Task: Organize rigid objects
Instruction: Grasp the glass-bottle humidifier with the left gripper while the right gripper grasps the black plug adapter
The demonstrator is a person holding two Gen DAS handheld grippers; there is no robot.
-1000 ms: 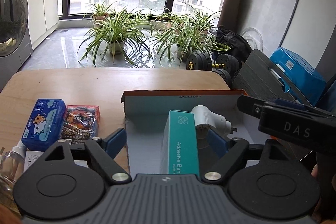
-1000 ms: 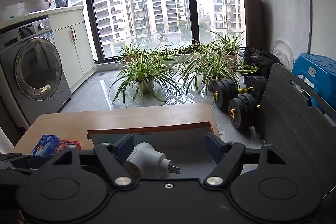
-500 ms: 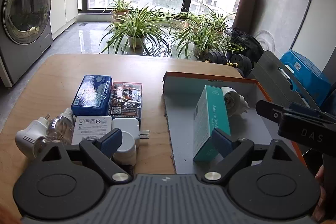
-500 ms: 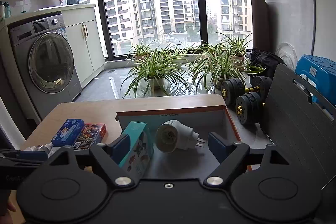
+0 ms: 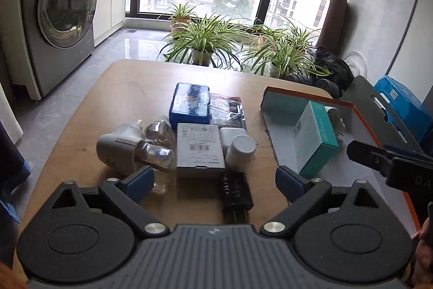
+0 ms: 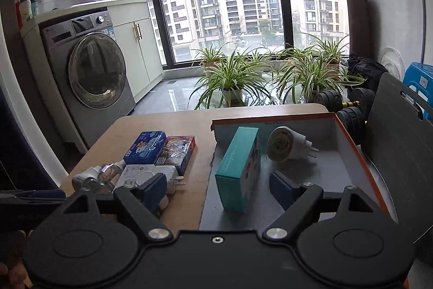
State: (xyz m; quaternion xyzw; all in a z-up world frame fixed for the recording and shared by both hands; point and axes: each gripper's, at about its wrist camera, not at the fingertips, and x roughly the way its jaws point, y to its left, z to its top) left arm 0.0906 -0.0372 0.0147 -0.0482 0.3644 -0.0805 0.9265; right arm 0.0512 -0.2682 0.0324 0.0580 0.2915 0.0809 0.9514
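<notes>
While both claws are hovering above the rounded wooden table (image 5: 130, 88), the left gripper (image 5: 213, 182) is tilting downward over the loose pile, its blue-padded jaws having just been opening, now standing wide with nothing pressed between them. Below it are lying a grey cardboard box with a barcode label (image 5: 200, 151), a small white round-capped bottle (image 5: 241, 151) and a black ridged block (image 5: 236, 192); a blue plastic case (image 5: 190, 102) is sitting at twelve o'clock from the grey box. The right gripper (image 6: 217, 187) is pointing less steeply over the near edge of the shallow orange-rimmed grey cardboard tray (image 6: 349, 138), its jaws likewise having just been opening, wide and gripping nothing. Inside the tray a teal rectangular carton (image 6: 238, 167) is standing, and a white round plug adapter (image 6: 288, 144) is lying at two o'clock from it.
</notes>
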